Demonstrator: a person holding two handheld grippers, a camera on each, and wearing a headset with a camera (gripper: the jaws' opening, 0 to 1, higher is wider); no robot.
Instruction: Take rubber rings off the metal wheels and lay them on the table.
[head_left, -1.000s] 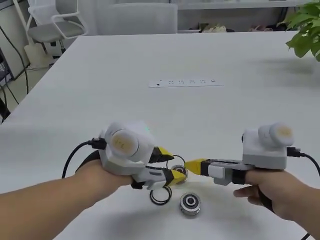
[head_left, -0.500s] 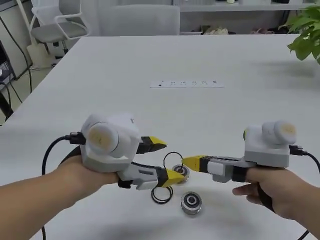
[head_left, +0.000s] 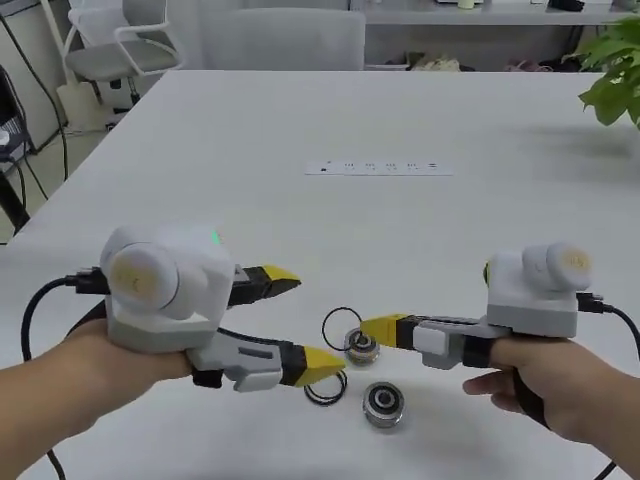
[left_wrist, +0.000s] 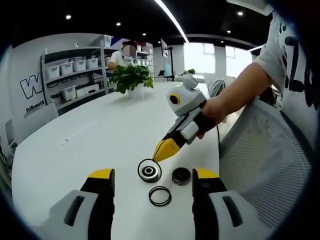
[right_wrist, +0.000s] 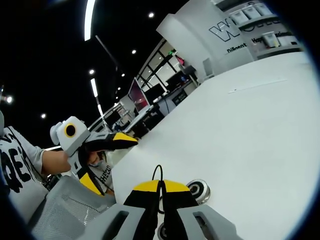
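— Starting with the left gripper (head_left: 298, 322): wide or narrow?
— Wide. Held at 8 o'clock in the head view, yellow tips far apart, closed on nothing. Shows in the left gripper view with tips at 7 and 5 o'clock, flanking the work without touching it.
— And the right gripper (head_left: 376, 328)?
— Reaches in from 4 o'clock, pinched narrow on a rubber ring (head_left: 340, 310). Shows in the right gripper view as a thin black strand at 6 o'clock, caught between the closed yellow tips.
— Whereabouts for that ring?
— Just toward 6 o'clock from the middle of the head view, overlapping a metal wheel (head_left: 361, 346), offset to that wheel's 10 o'clock. Cannot tell how much of it sits on the rim.
— Anything else on the white table (head_left: 300, 130)?
— A second metal wheel (head_left: 381, 403), lying flat at 5 o'clock of the first, near but apart. At its 9 o'clock, just beside it, a loose rubber ring (head_left: 325, 404), flat on the table, at 6 o'clock of the left gripper's lower tip.
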